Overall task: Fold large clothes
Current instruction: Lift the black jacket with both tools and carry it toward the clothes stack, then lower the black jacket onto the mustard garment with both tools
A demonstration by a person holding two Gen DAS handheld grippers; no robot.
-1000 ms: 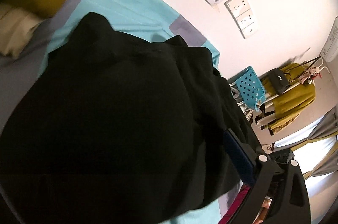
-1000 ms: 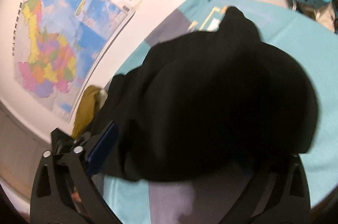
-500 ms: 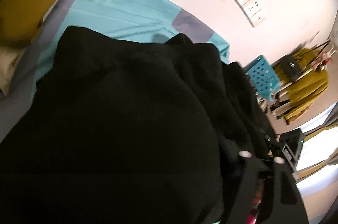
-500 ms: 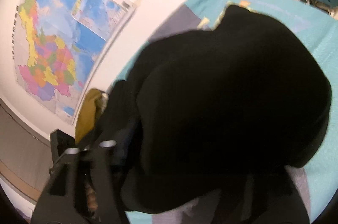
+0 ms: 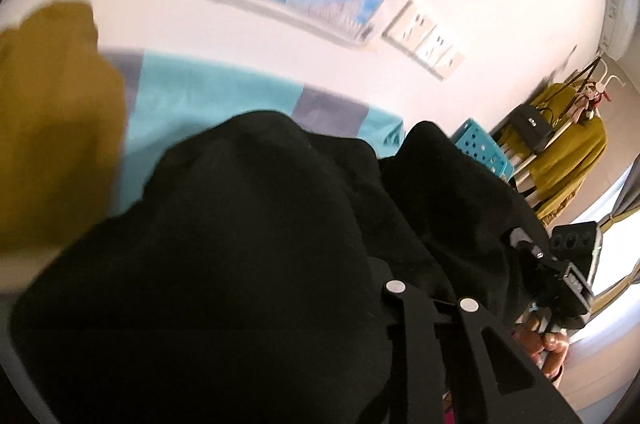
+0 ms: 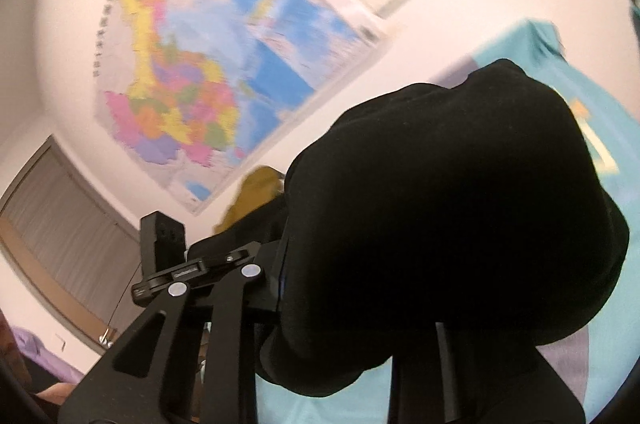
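Observation:
A large black garment (image 5: pixel 240 244) is bunched up and fills most of the left wrist view; it also fills the right wrist view (image 6: pixel 460 204). It hangs lifted above a bed with a turquoise and grey sheet (image 5: pixel 208 96). My left gripper (image 5: pixel 360 288) is shut on the black garment, and the cloth hides its fingertips. My right gripper (image 6: pixel 360 288) is shut on the same garment, its tips also buried in cloth. The other gripper's black frame (image 5: pixel 560 264) shows at the right of the left wrist view.
A mustard pillow (image 5: pixel 52 144) lies at the head of the bed. A wall map (image 6: pixel 208 64) and sockets (image 5: pixel 424 44) are on the wall. A turquoise basket (image 5: pixel 484 148) and a rack with a mustard garment (image 5: pixel 568 148) stand beyond the bed.
Both grippers have lifted and tilted upward with the garment. The two grippers have come closer together. More wall and map shows, less bed.

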